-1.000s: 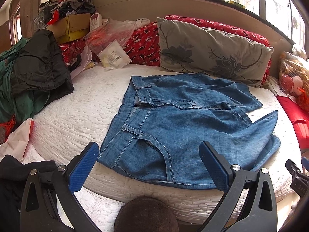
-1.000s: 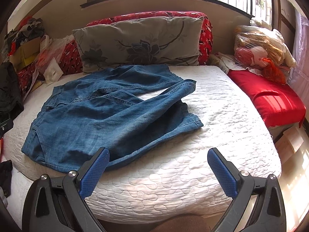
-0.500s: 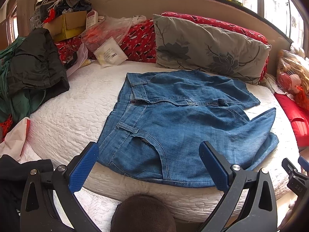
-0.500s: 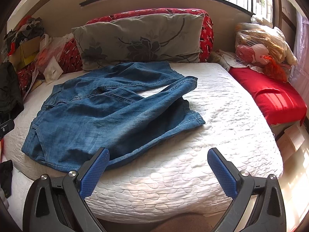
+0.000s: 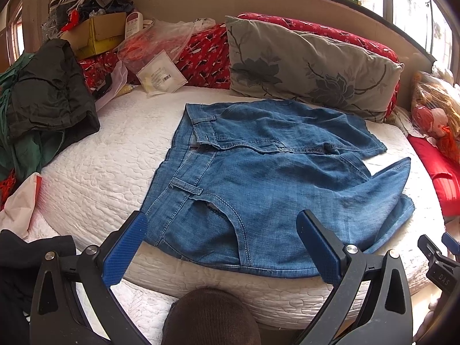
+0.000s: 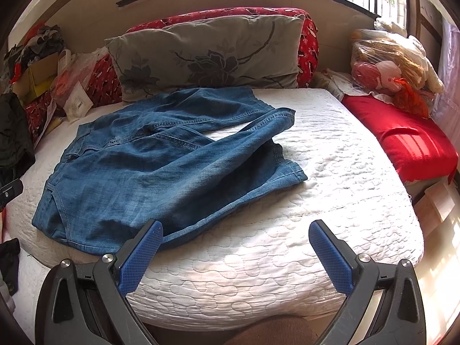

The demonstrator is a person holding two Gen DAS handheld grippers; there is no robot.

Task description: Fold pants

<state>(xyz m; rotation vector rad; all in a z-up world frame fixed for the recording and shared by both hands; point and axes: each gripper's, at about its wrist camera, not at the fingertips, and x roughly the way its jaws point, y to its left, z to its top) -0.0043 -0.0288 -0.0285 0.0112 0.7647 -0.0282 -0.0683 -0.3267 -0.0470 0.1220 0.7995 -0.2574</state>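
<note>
Blue denim pants (image 5: 267, 178) lie partly folded on the white quilted mattress (image 5: 95, 172), waistband to the left, leg ends to the right. In the right wrist view the pants (image 6: 161, 169) cover the mattress's left half, with one leg laid over the other. My left gripper (image 5: 221, 247) is open and empty, just above the near edge of the pants by the pocket. My right gripper (image 6: 235, 250) is open and empty, over the near mattress edge; its left finger (image 6: 141, 256) is at the pants' near hem.
A grey floral pillow (image 5: 310, 66) and red cushions (image 5: 207, 51) line the back. Dark clothes (image 5: 49, 95), a cardboard box (image 5: 97, 34) and plastic bags (image 5: 155, 49) pile at the left. A red cushion (image 6: 399, 135) and a bagged toy (image 6: 385, 60) sit at the right.
Both grippers have moved slightly forward toward the pants. The pants have not moved and both grippers stay open.
</note>
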